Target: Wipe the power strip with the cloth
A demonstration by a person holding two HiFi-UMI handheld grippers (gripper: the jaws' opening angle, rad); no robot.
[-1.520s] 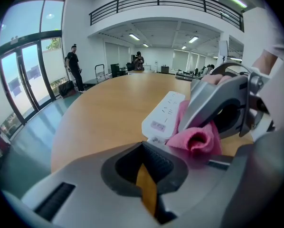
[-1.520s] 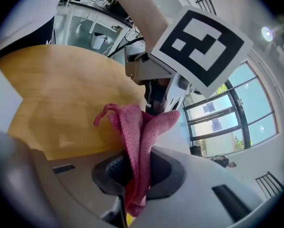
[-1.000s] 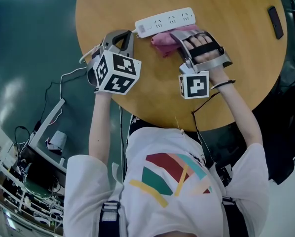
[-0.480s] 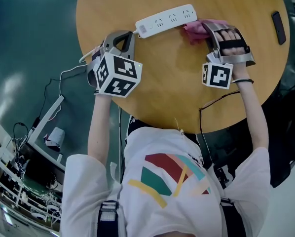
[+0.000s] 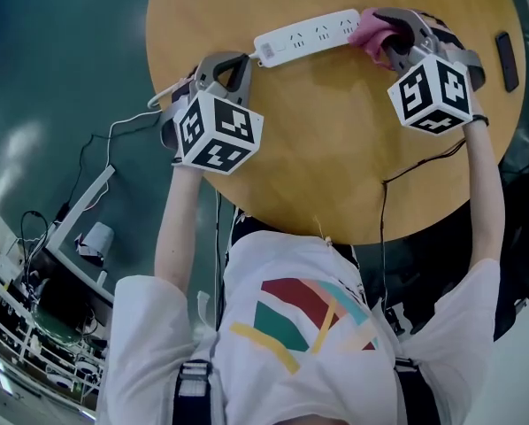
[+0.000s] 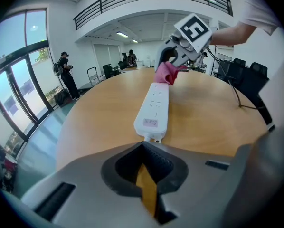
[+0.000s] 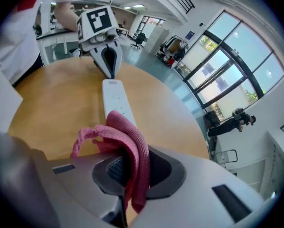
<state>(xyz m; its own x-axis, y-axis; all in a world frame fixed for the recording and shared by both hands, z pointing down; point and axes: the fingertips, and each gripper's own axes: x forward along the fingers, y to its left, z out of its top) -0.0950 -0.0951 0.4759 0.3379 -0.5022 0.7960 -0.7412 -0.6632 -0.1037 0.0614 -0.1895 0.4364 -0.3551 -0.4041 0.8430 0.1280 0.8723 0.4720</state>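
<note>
Pink cloth (image 5: 369,30) is held against one end of the power strip (image 5: 304,35) on the round table (image 5: 335,149).
In the head view, the right gripper (image 5: 384,41) is seen at the strip's right end and the left gripper (image 5: 233,65) just beside its left end. In the left gripper view, the jaws are drawn together with nothing between them, and the strip lies just ahead. In the right gripper view, the jaws are clamped on the cloth, which is draped over the strip's near end.

Your left claw (image 5: 233,64) is closed on nothing, arm bent. Your right claw (image 5: 385,39), arm extended, clamps the cloth (image 7: 131,144).
</note>
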